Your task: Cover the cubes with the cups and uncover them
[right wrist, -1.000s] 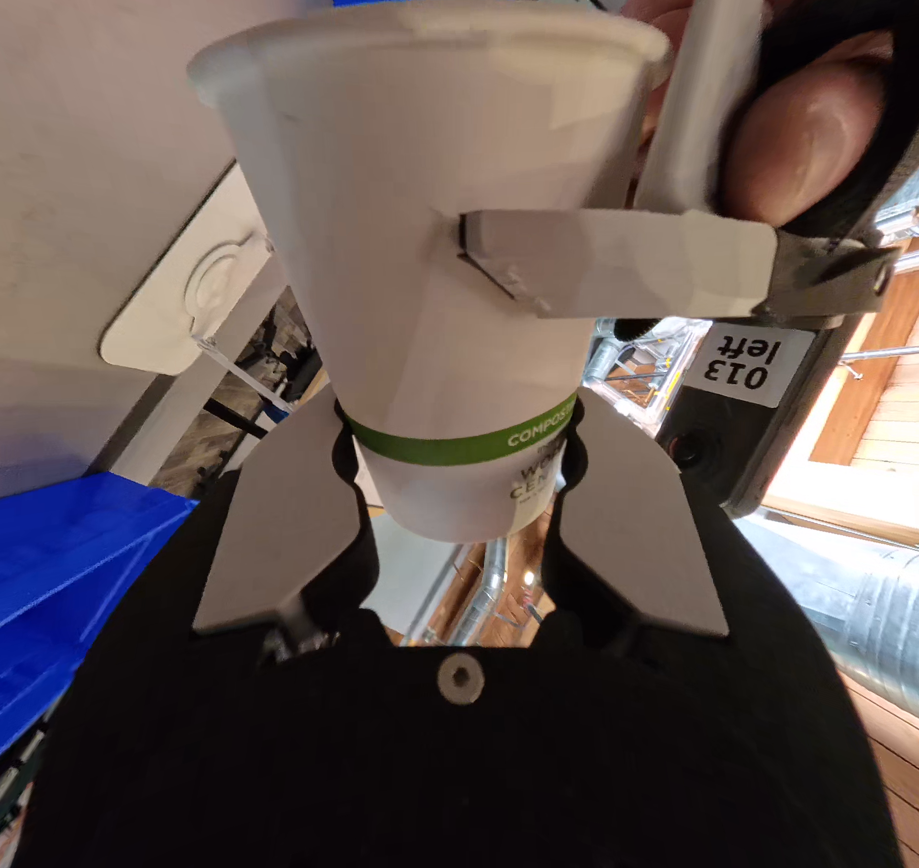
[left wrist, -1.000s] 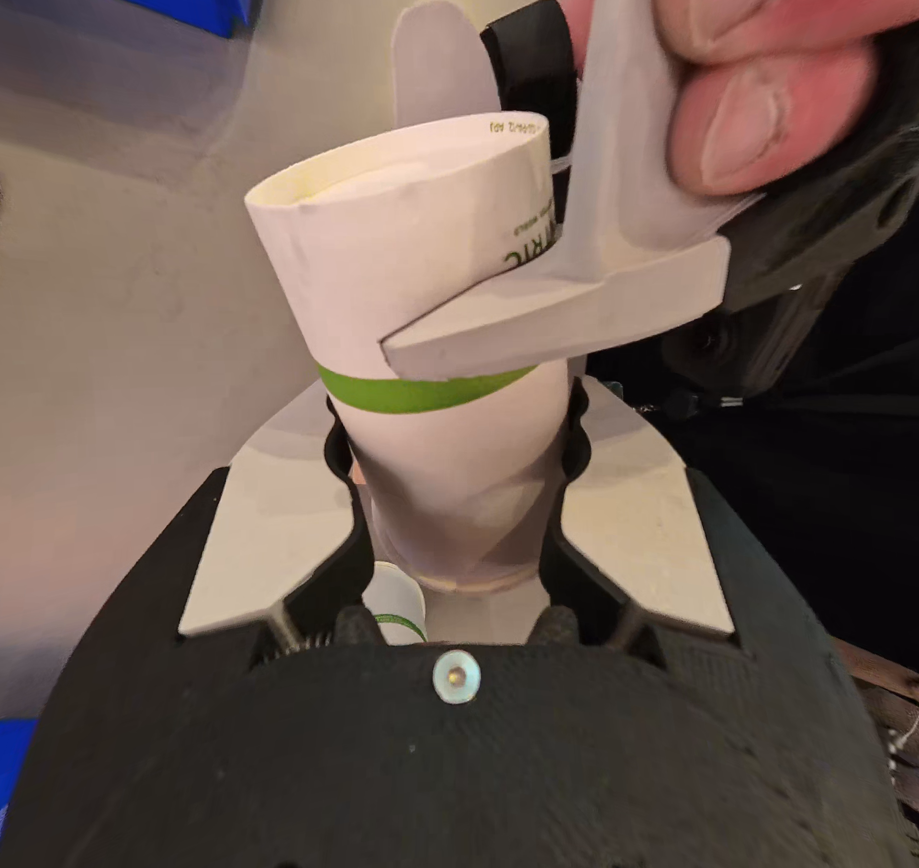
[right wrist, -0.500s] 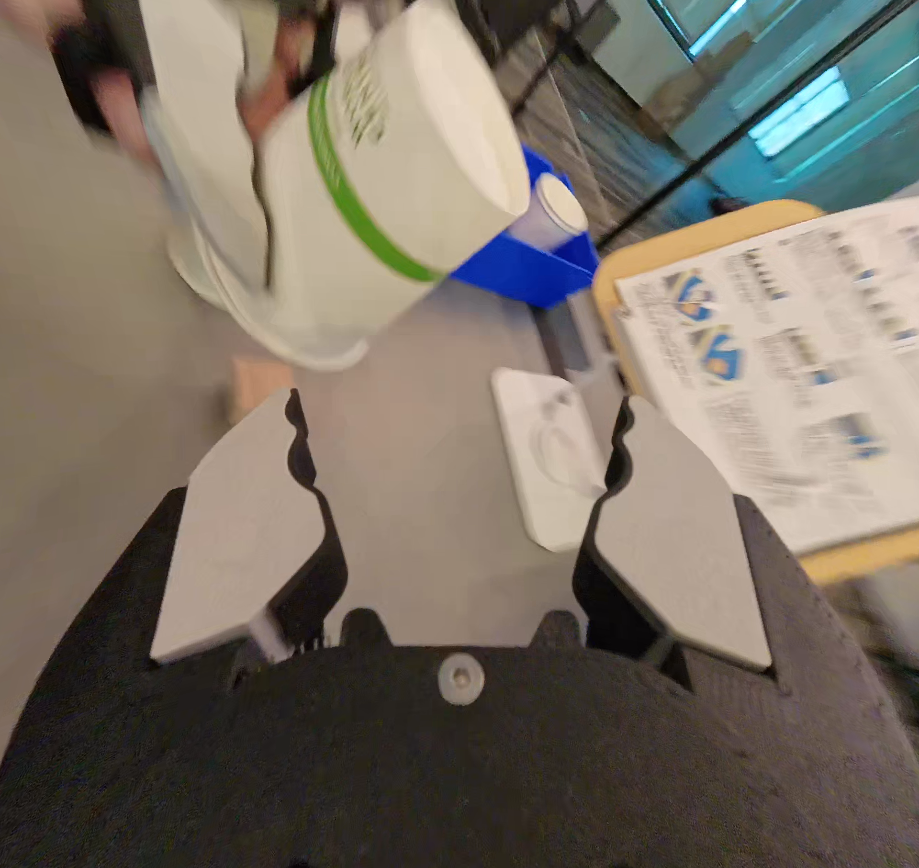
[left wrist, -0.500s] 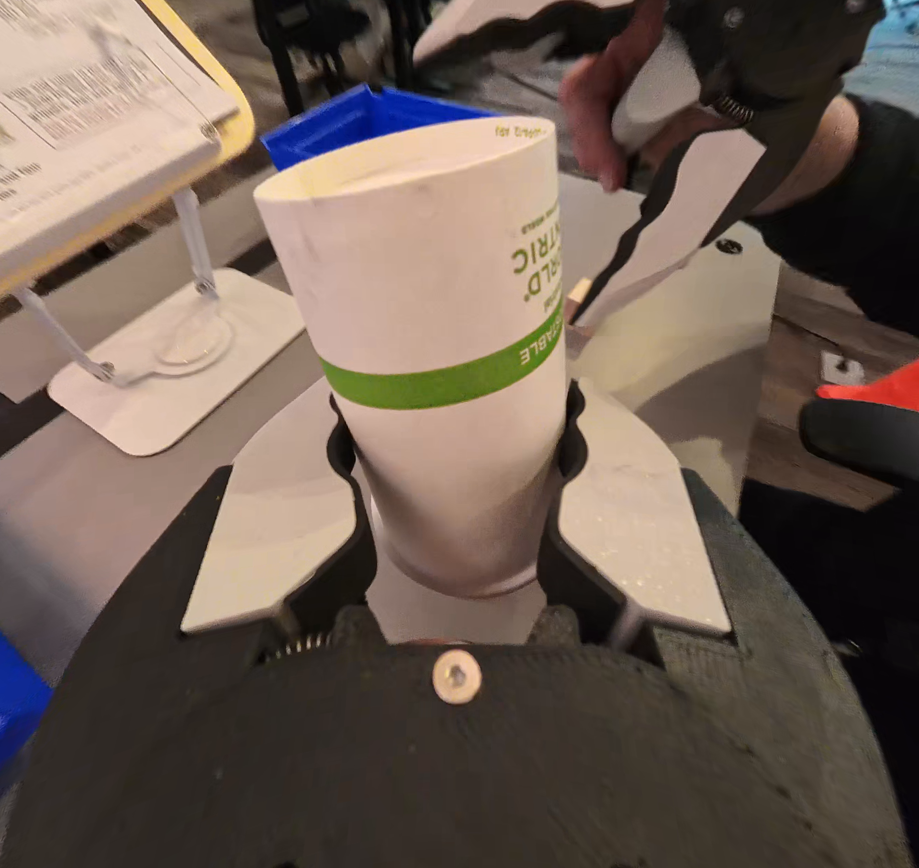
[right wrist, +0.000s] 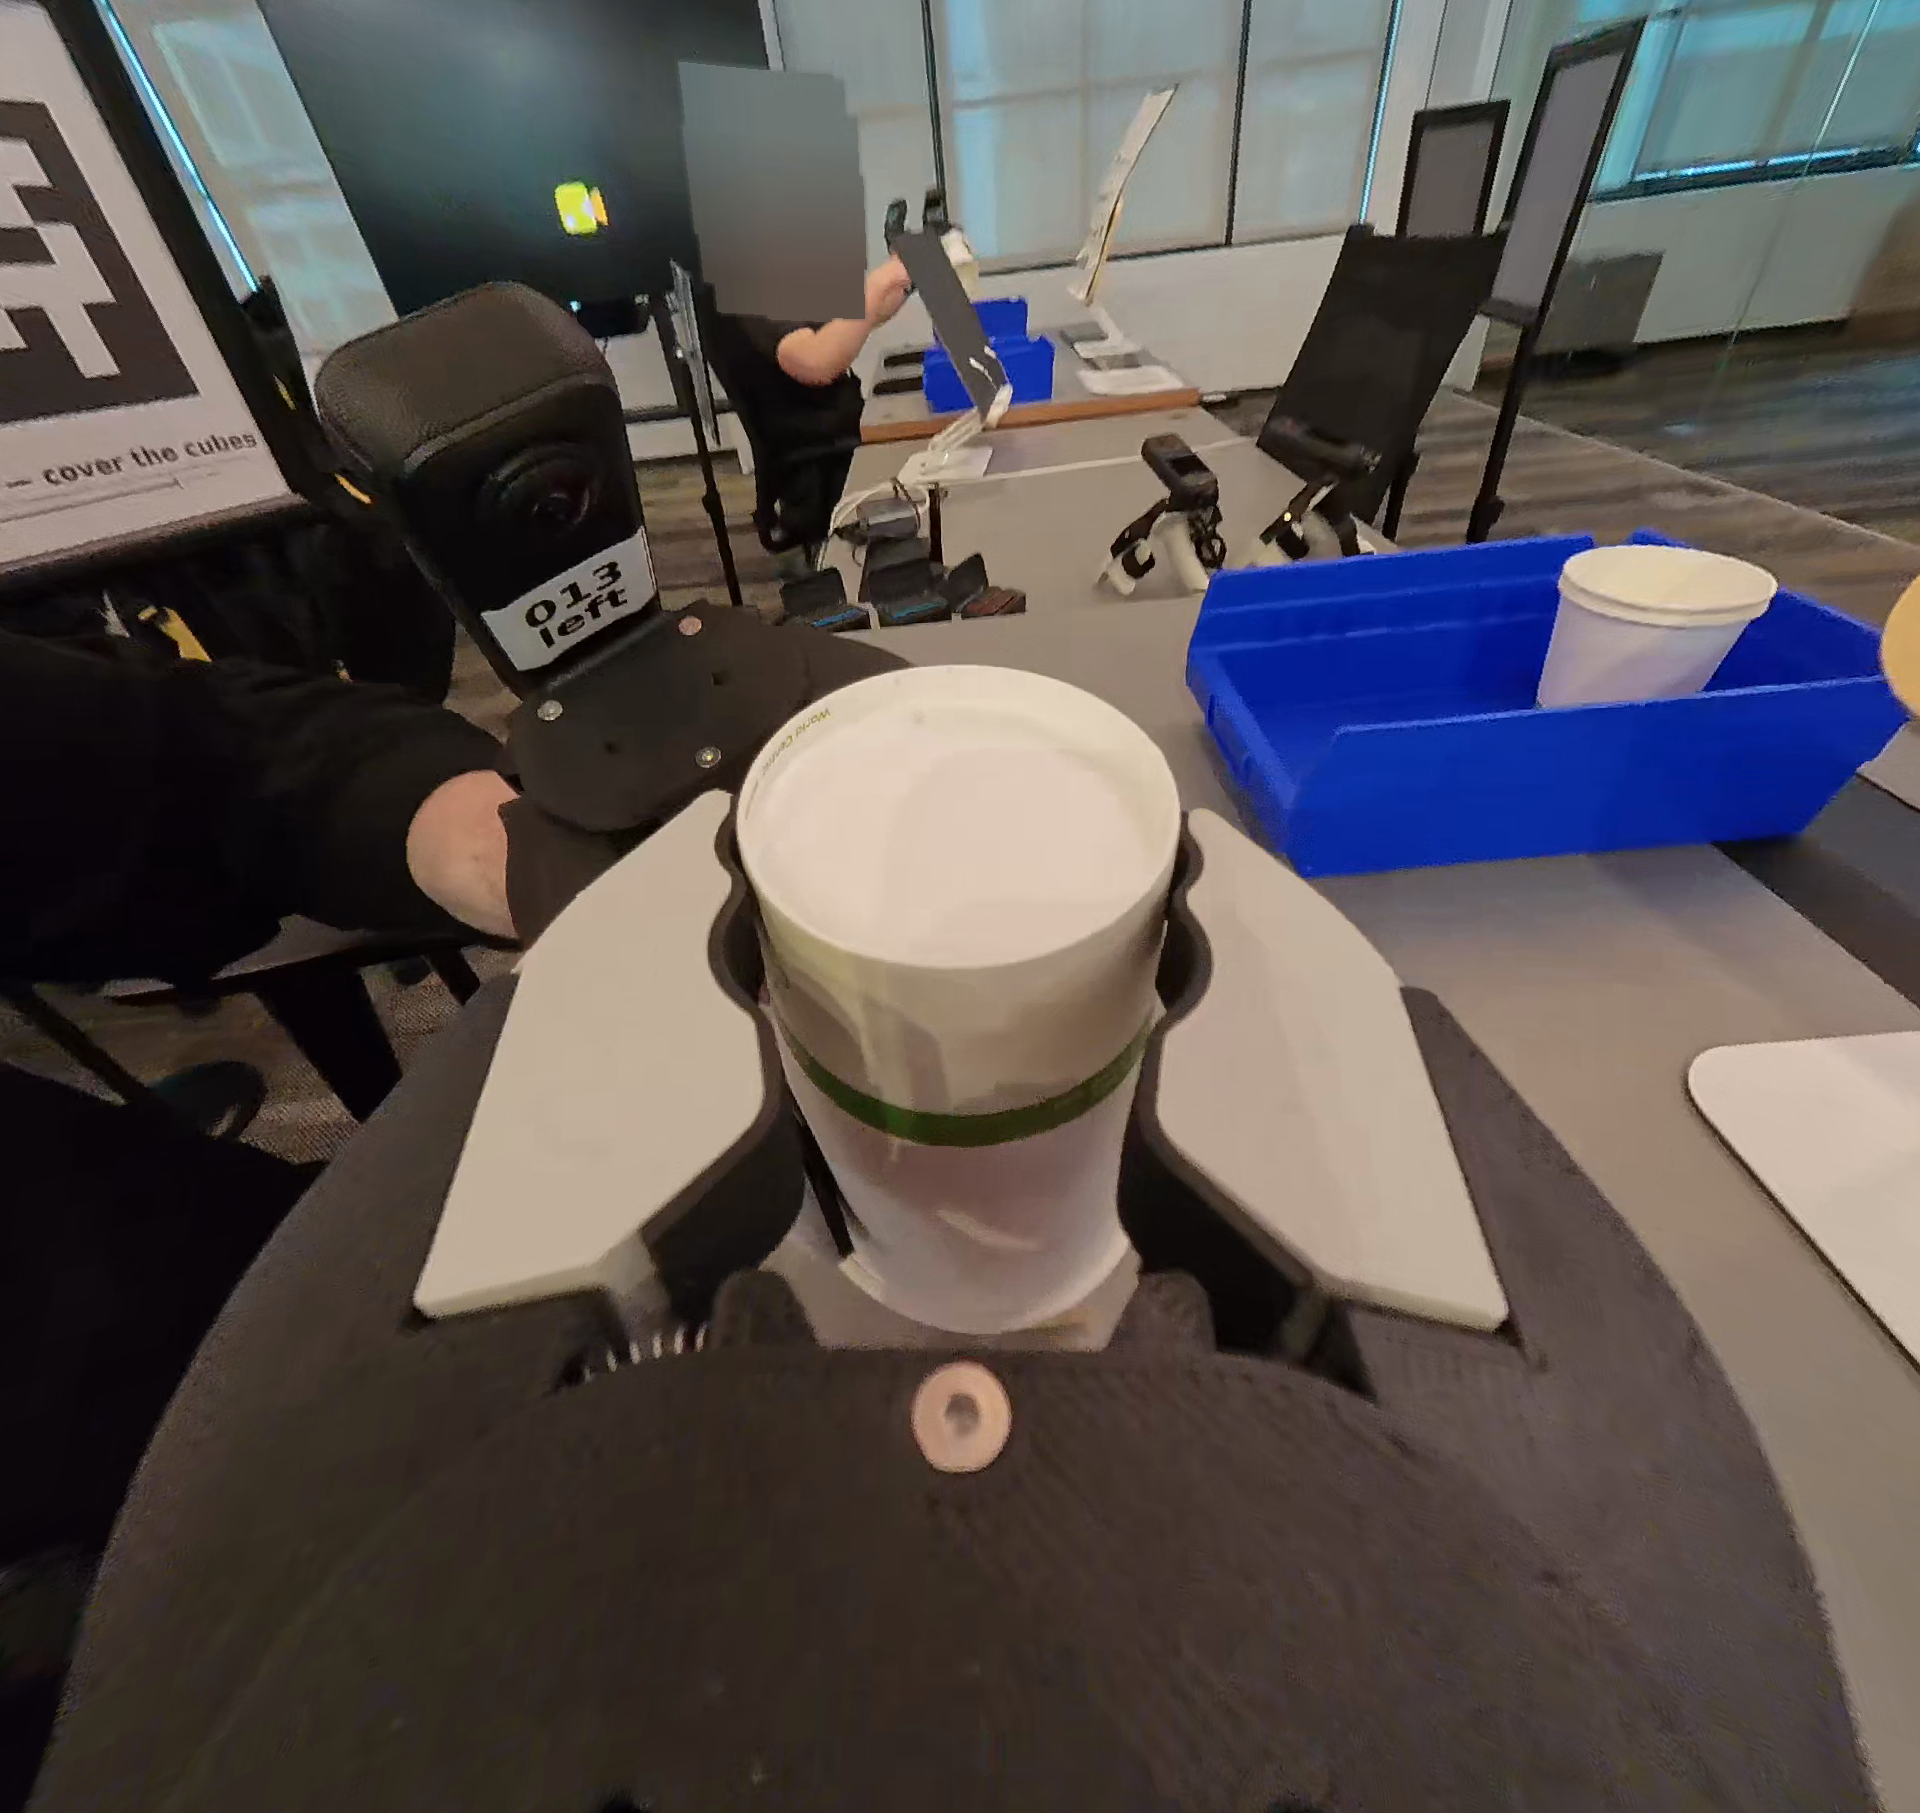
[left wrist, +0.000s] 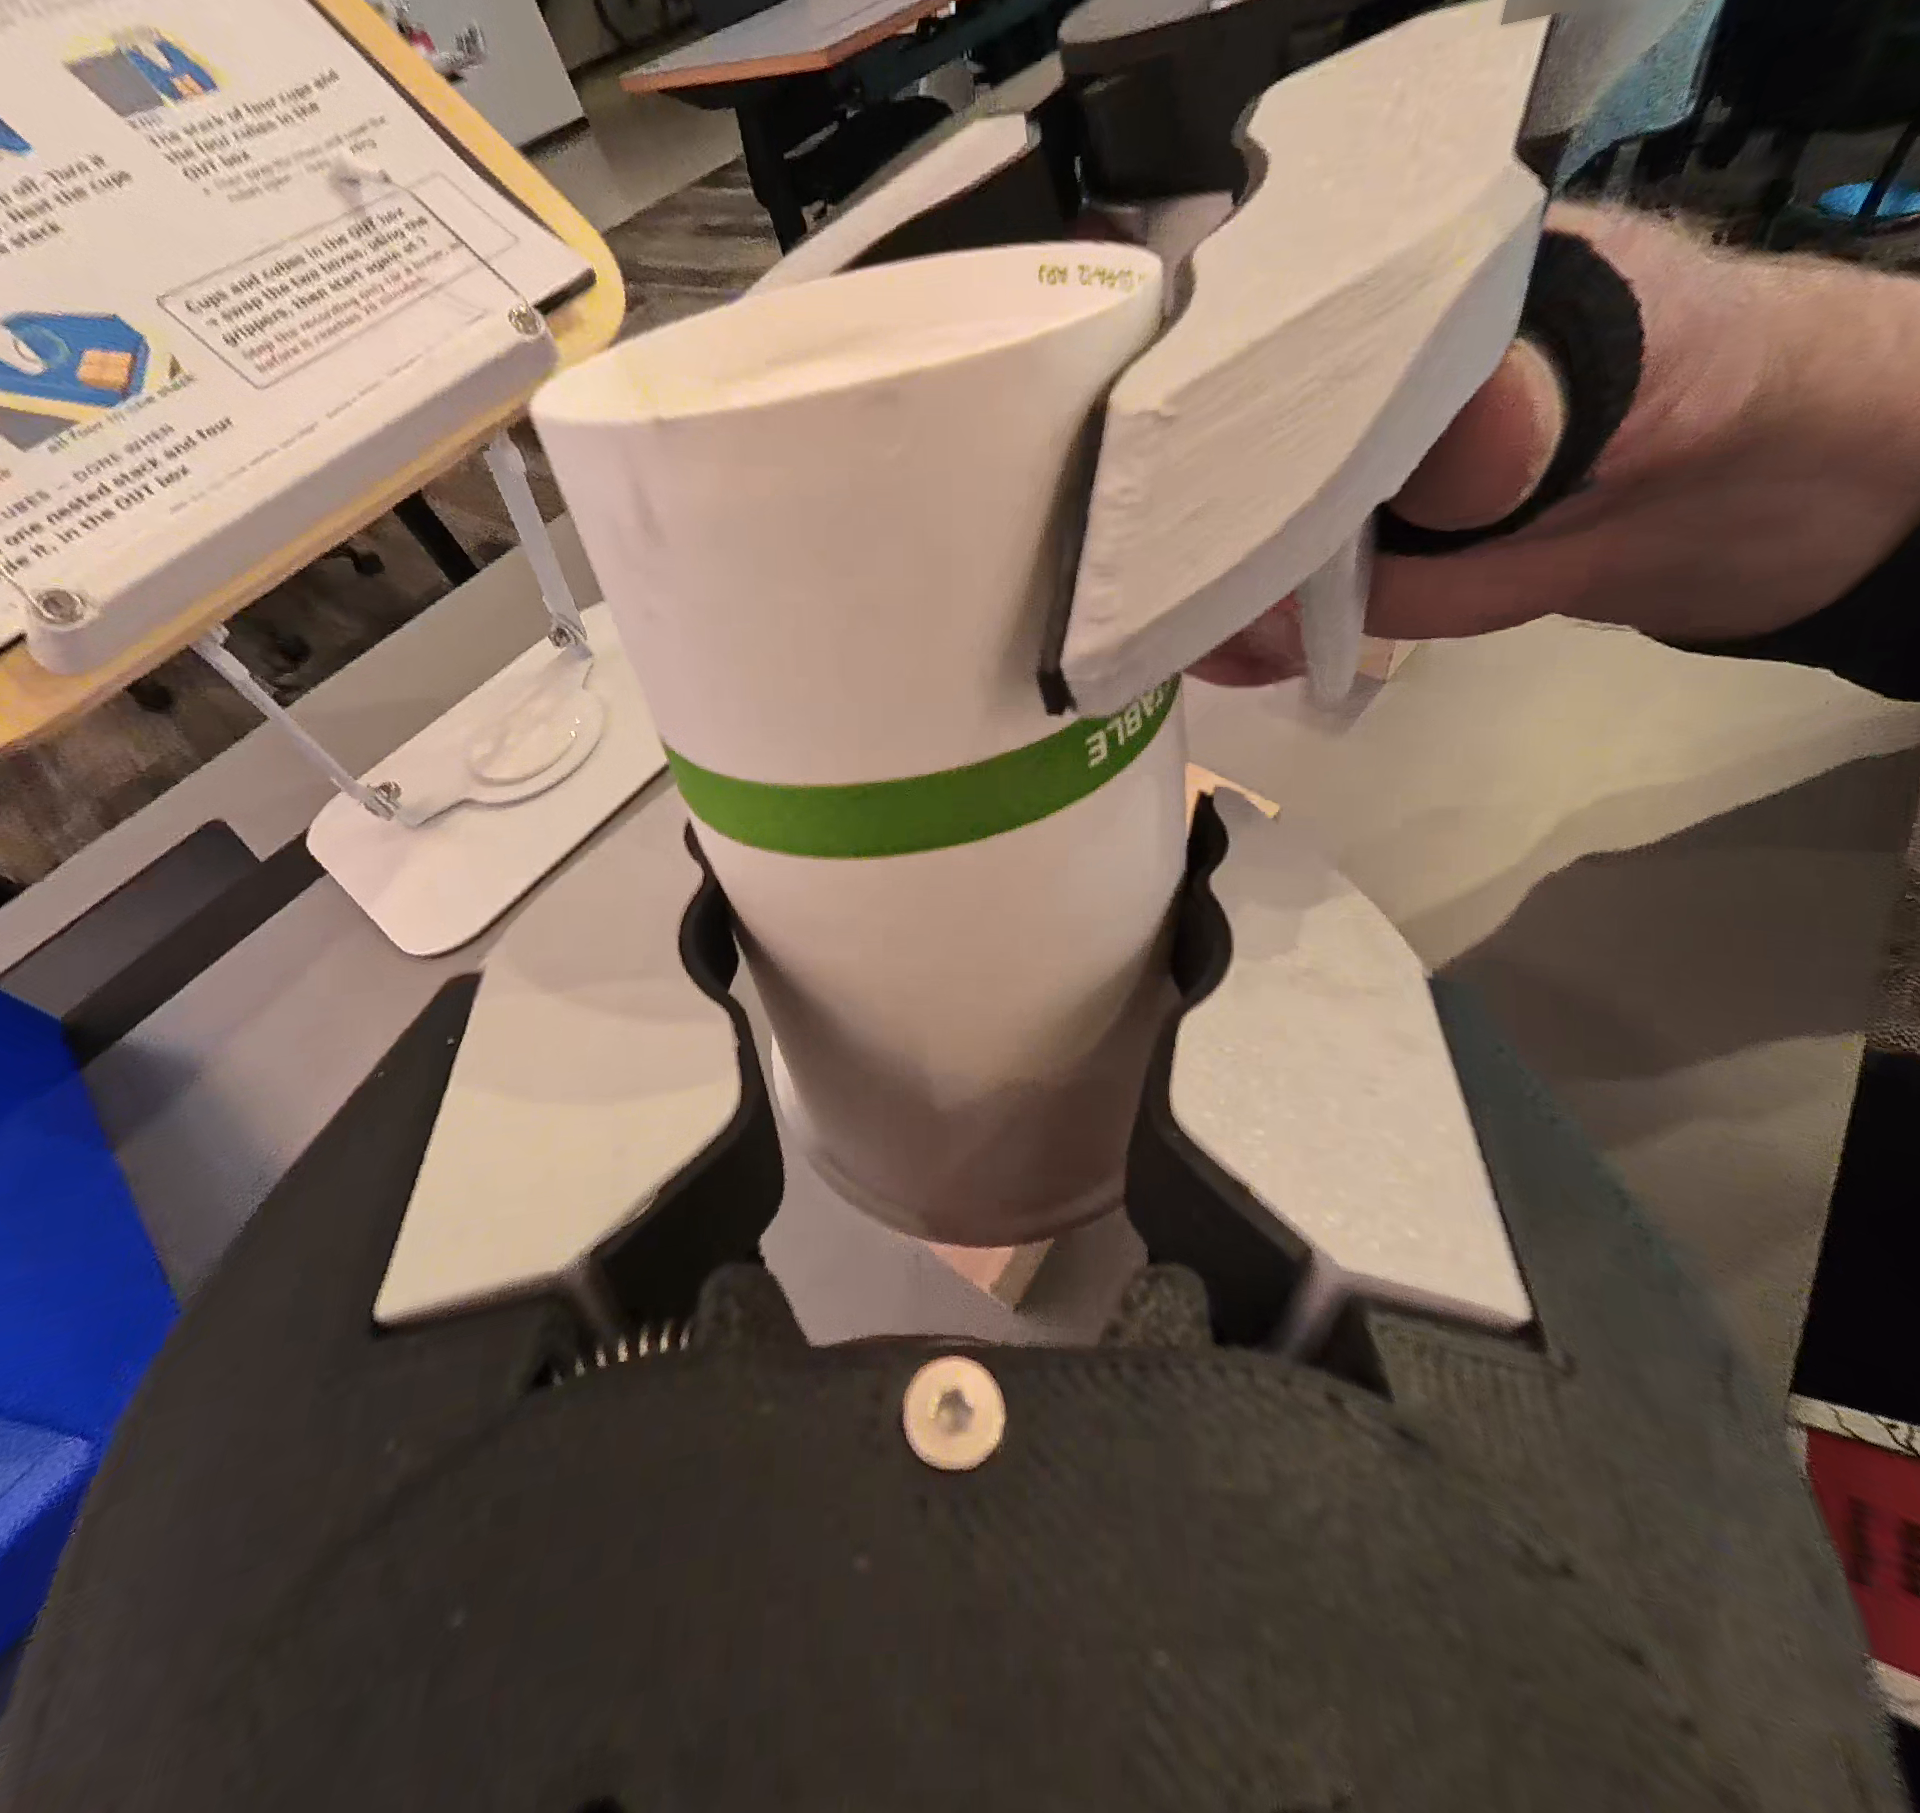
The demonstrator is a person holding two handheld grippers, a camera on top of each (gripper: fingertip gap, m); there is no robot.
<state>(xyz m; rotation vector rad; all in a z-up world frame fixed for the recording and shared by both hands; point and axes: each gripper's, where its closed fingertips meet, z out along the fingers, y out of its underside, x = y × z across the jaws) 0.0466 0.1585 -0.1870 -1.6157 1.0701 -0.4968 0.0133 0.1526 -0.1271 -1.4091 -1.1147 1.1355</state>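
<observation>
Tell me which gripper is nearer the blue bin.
Right. The right gripper, shut on the cup, has the blue bin ahead to its right; the left gripper holds the same cup from the opposite side, away from the bin.

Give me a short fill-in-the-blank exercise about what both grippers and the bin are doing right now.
1. The paper cup clamped in the left gripper has a ____ band around it.
2. The right gripper is shut on a cup whose flat ____ faces its camera.
3. One more white cup stands in the ____ bin.

Missing words: green; bottom; blue
</observation>
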